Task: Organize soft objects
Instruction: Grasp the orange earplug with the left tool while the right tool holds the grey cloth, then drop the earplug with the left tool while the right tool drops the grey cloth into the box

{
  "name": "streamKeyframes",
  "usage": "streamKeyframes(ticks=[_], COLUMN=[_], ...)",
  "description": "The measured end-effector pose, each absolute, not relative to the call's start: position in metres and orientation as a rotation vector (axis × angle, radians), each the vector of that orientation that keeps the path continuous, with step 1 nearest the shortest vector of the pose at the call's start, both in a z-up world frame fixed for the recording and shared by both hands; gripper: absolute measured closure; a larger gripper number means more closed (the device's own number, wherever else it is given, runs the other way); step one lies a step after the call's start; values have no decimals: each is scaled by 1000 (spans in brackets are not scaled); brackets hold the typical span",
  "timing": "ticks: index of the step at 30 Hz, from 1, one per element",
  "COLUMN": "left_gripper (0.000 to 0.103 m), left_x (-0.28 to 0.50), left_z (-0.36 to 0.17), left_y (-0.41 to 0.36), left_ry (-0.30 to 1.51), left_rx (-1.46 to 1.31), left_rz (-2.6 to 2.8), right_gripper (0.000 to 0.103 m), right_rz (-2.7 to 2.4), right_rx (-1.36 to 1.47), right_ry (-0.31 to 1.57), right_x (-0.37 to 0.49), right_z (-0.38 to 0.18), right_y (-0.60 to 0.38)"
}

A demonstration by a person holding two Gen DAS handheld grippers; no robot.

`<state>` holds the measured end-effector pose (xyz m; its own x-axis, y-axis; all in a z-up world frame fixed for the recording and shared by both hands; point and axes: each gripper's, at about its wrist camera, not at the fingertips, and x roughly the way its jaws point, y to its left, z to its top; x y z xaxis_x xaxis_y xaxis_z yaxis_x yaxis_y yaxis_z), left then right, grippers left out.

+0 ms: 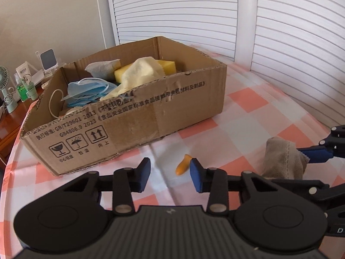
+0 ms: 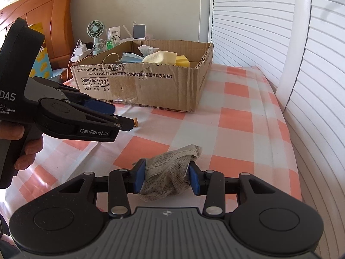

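Note:
An open cardboard box (image 1: 151, 118) (image 2: 151, 90) stands on the pink-and-white checked cloth and holds blue face masks (image 1: 88, 90), a pale yellow cloth (image 1: 140, 73), a yellow sponge (image 1: 166, 64) and a grey cloth. A small orange earplug (image 1: 183, 168) (image 2: 136, 123) lies in front of the box. My left gripper (image 1: 169, 169) (image 2: 121, 116) hangs just over it, jaws partly apart, its pads not pressing on the plug. My right gripper (image 2: 167, 178) is shut on a crumpled beige mesh cloth (image 2: 170, 168) (image 1: 280, 161), low over the checked cloth.
A wooden bedside stand (image 1: 13, 120) left of the box carries a small fan (image 2: 94, 34), bottles and chargers. White slatted shutters (image 2: 269, 32) run along the back and right. A wooden headboard (image 2: 54, 10) rises at left. A person's hand (image 2: 28, 149) grips the left handle.

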<state>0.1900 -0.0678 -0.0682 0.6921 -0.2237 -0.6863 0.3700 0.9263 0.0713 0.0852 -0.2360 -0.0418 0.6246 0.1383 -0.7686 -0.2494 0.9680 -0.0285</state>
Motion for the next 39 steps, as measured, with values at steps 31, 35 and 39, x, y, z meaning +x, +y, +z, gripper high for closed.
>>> streamKeyframes(ticks=[31, 35, 39], left_gripper=[95, 95, 95], left_x=[188, 183, 177], left_z=[-69, -65, -57], left_y=[-80, -76, -68], left_ry=[752, 751, 752], left_rx=[163, 179, 191], left_rz=[-439, -456, -471], right_gripper=[56, 56, 56], right_rz=[227, 230, 237], right_rx=[-129, -131, -136], right_ry=[868, 860, 851], right_x=[85, 84, 83], right_z=[-41, -36, -30], right_y=[-237, -237, -235])
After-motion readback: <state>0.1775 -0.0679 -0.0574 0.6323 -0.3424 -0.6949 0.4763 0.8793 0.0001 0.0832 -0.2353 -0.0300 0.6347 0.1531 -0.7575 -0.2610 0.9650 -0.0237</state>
